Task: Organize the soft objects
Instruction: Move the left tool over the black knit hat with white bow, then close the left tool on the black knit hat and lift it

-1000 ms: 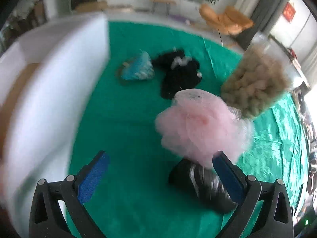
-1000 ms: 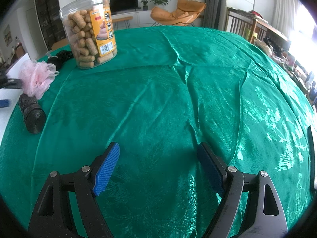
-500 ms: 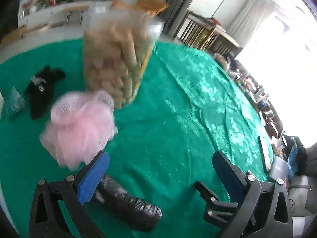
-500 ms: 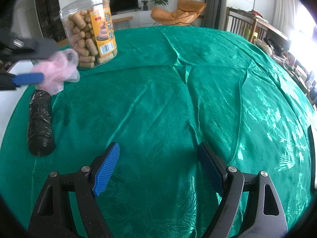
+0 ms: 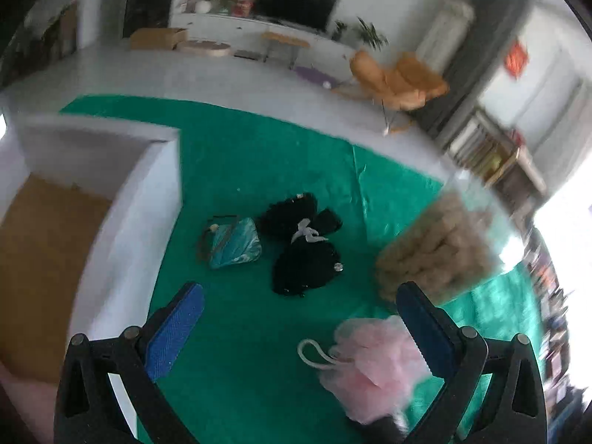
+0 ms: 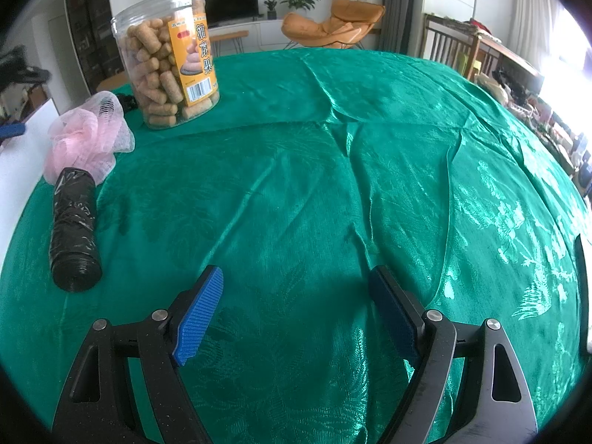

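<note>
A pink mesh bath sponge (image 5: 373,366) with a white loop cord lies on the green cloth, partly behind the right finger of my left gripper (image 5: 299,318), which is open and holds nothing. The same sponge (image 6: 88,137) shows at the far left of the right wrist view, leaning on a black roll (image 6: 74,229). A fluffy black item (image 5: 303,244) and a small teal pouch (image 5: 233,244) lie further off in the left wrist view. My right gripper (image 6: 296,303) hangs open over bare cloth.
A white box (image 5: 111,199) with a brown floor stands at the left of the table. A clear jar of tan snacks (image 6: 170,59) stands beside the sponge, blurred as the jar (image 5: 436,248) in the left wrist view. The green cloth (image 6: 333,170) stretches wide to the right.
The left gripper's view swung right towards the jar, then back left towards the box. The pink sponge shifted and now lies against the black roll. The right gripper held still.
</note>
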{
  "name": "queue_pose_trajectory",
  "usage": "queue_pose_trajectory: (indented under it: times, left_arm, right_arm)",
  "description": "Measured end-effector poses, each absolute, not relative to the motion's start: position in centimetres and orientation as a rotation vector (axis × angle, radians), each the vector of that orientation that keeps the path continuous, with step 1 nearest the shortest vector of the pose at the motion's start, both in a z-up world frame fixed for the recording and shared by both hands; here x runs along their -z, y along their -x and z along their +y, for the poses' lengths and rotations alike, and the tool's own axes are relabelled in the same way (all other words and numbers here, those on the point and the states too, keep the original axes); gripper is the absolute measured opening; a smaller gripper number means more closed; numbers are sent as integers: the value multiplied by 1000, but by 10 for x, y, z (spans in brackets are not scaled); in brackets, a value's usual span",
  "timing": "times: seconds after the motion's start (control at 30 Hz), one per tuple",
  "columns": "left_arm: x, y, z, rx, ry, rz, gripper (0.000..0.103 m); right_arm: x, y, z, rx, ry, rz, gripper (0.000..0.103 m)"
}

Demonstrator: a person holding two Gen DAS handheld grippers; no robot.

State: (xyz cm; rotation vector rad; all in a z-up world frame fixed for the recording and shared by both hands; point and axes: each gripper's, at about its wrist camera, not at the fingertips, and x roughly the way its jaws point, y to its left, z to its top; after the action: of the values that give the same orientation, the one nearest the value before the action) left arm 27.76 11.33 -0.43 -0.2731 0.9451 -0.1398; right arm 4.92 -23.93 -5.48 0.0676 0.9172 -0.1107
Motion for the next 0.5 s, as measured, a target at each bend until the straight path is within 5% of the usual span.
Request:
queue_pose_trajectory:
  times: [0.07, 0.13, 0.17, 0.43, 0.5]
  left_arm:
    - [15, -296, 92, 150, 156, 974, 96]
    - [30, -314, 79, 143, 79, 1017, 68]
    - [35, -325, 73, 140, 65, 1036, 64]
    - [75, -361, 54, 95, -28, 1092, 60]
    - [79, -361, 55, 110, -25, 1094, 34]
  right_arm:
    - [55, -49, -239, 111, -68, 917, 84]
    - [55, -49, -239, 111, -68, 917, 84]
    - [55, -49, -239, 111, -68, 917, 84]
    - [55, -49, -239, 112, -67, 917, 84]
    - [55, -49, -239, 112, -68, 917, 84]
